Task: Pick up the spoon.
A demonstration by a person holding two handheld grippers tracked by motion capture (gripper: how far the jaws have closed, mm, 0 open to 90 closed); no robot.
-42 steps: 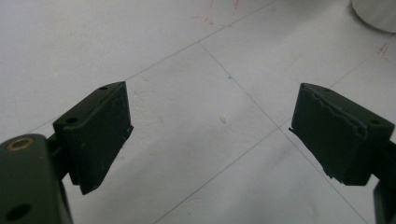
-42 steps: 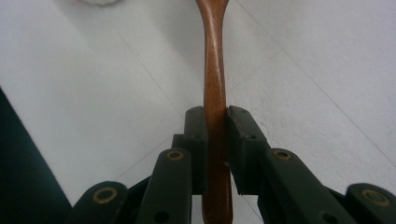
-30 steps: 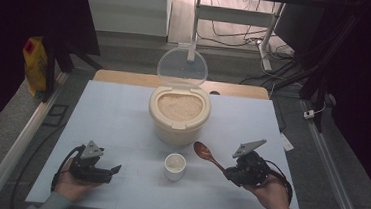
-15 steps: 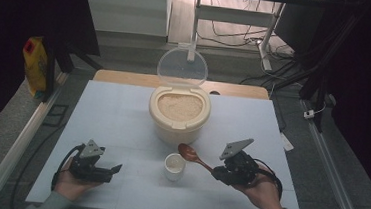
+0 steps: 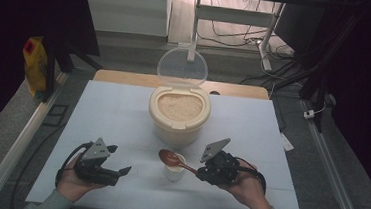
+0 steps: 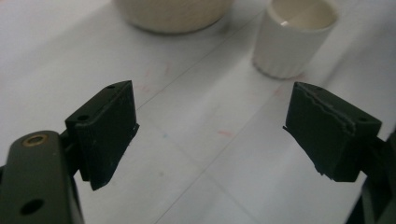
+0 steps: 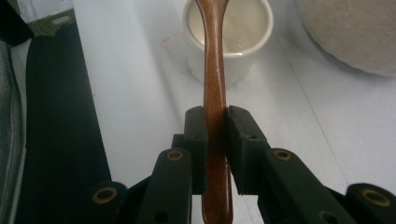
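High view: pale tabletop [image 5: 123, 109] carried an open rice container [image 5: 178, 115] and a white cup [image 5: 173, 171], dark room beyond. Right tongs [image 5: 199, 174] pinched a wooden spoon [image 5: 170, 158], bowl over the cup. Left tongs [image 5: 121, 174] lay spread near the front edge, bare tabletop between.

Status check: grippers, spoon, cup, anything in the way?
Right gripper shut on wooden spoon, bowl over white cup. Left gripper open, idle. Open rice container behind; path clear.

A yellow bag [image 5: 35, 66] stands on the floor left of the table [image 5: 112, 114]; behind the table, cables [image 5: 239, 36] trail around a white desk frame [image 5: 200, 15].
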